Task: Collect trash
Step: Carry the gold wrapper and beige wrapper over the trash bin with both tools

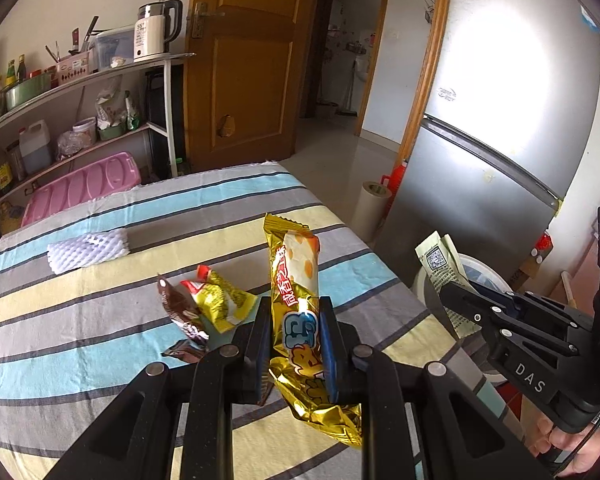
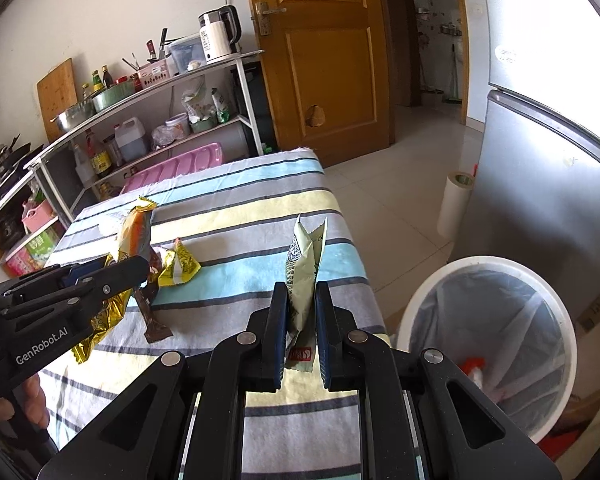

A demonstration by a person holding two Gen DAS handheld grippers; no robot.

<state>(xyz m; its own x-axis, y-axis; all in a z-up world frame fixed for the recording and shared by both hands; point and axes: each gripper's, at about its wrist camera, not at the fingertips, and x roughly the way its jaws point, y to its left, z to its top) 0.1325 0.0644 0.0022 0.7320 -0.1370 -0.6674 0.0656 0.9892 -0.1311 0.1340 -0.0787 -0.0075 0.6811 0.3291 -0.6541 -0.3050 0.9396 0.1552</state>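
The striped table (image 2: 236, 208) ends at its right edge just beside the white trash bin (image 2: 428, 292), with open tiled floor (image 2: 412, 168) behind. The left gripper (image 1: 296, 320) is clamped on a gold snack wrapper (image 1: 296, 264) above the table. The right gripper (image 2: 302, 308) pinches a pale green wrapper (image 2: 304, 268) near the table's edge. A yellow wrapper (image 1: 224, 300) and a brown wrapper (image 1: 178, 308) lie on the cloth.

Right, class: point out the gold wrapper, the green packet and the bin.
gold wrapper (image 1: 300, 280), left wrist view, printed middle above the fingers
green packet (image 2: 302, 276), right wrist view, its face
bin (image 2: 428, 280), right wrist view, white rim
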